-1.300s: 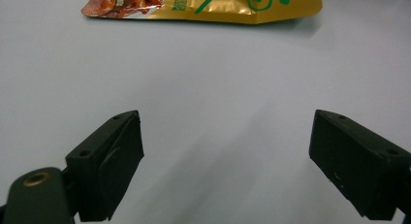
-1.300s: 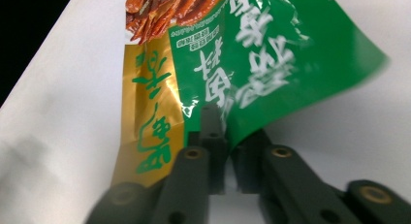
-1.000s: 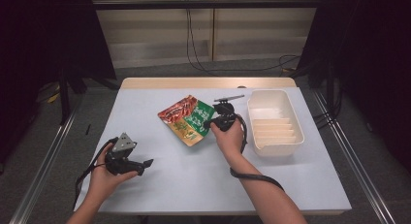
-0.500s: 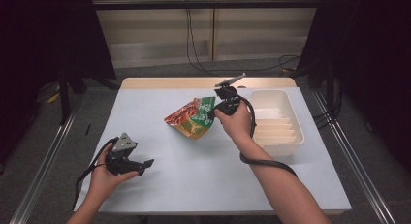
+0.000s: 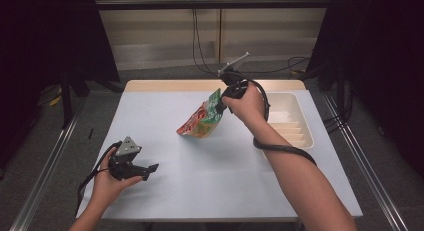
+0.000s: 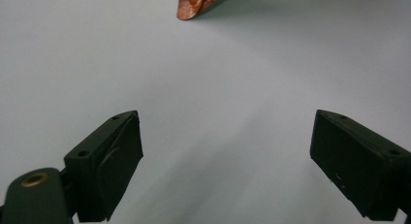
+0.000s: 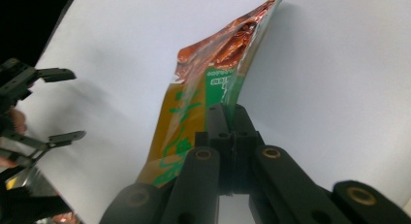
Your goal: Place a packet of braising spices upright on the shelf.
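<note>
A red, orange and green snack bag [image 5: 204, 118] hangs tilted above the middle of the table, its lower end close to the surface. My right gripper [image 5: 223, 102] is shut on the bag's upper green corner. In the right gripper view the two jaws press together on the bag [image 7: 213, 93]. My left gripper [image 5: 150, 169] rests low at the table's front left, open, with nothing between its jaws. The left gripper view has its wide-apart fingers [image 6: 109, 161] over bare table and the bag's red tip [image 6: 196, 2] at the top edge.
A cream tray [image 5: 295, 122] with ribbed compartments stands at the right side of the white table [image 5: 210, 186], just behind my right hand. A cable loops around the right forearm. Dark floor and metal rails flank the table.
My right gripper has lifted the bag off the table and carried it up and toward the tray; the bag now hangs tilted. The left gripper has stayed put.
</note>
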Demonstrator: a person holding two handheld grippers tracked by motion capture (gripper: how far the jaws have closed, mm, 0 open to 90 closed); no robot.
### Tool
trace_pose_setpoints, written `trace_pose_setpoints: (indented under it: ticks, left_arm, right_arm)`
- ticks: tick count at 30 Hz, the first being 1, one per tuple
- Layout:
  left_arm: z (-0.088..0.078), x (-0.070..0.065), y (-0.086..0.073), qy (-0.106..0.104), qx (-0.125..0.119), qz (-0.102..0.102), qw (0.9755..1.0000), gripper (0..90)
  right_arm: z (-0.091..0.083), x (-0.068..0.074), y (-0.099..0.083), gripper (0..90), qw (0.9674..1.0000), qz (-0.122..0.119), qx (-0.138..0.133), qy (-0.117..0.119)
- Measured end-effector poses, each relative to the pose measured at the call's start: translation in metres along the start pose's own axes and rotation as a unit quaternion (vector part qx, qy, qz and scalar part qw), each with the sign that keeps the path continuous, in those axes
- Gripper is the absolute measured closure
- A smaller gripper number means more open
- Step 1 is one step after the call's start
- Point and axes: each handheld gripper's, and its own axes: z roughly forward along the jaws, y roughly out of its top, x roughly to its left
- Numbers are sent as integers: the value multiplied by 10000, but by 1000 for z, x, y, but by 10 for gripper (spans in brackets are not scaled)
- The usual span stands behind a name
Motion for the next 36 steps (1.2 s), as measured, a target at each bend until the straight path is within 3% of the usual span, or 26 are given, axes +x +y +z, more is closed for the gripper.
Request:
trace_pose_setpoints:
  ticks: [7,8,10,12,16,25,36]
  left_arm:
    - [0,1,0,-15,-41,-10,10000,113]
    - [0,1,0,-4,-40,-18,10000,114]
    - [0,1,0,5,-14,-12,10000,114]
    - [0,1,0,2,-14,-13,10000,114]
    - [0,1,0,-16,-45,-27,10000,114]
    - [-1,1,0,-10,-67,-24,10000,115]
    - [-1,1,1,23,-11,-31,10000,114]
  right_arm:
    - [-21,2,16,900,9997,-81,243,55]
    - [-28,3,21,900,9988,-155,454,68]
    - [-32,4,23,900,9982,-170,566,90]
    - [-44,9,31,900,9959,-340,833,12]
    - [-56,17,37,900,9936,-515,1001,-101]
    - [-81,20,39,900,9890,-776,1220,-304]
    - [-114,9,37,900,9890,-814,1175,-388]
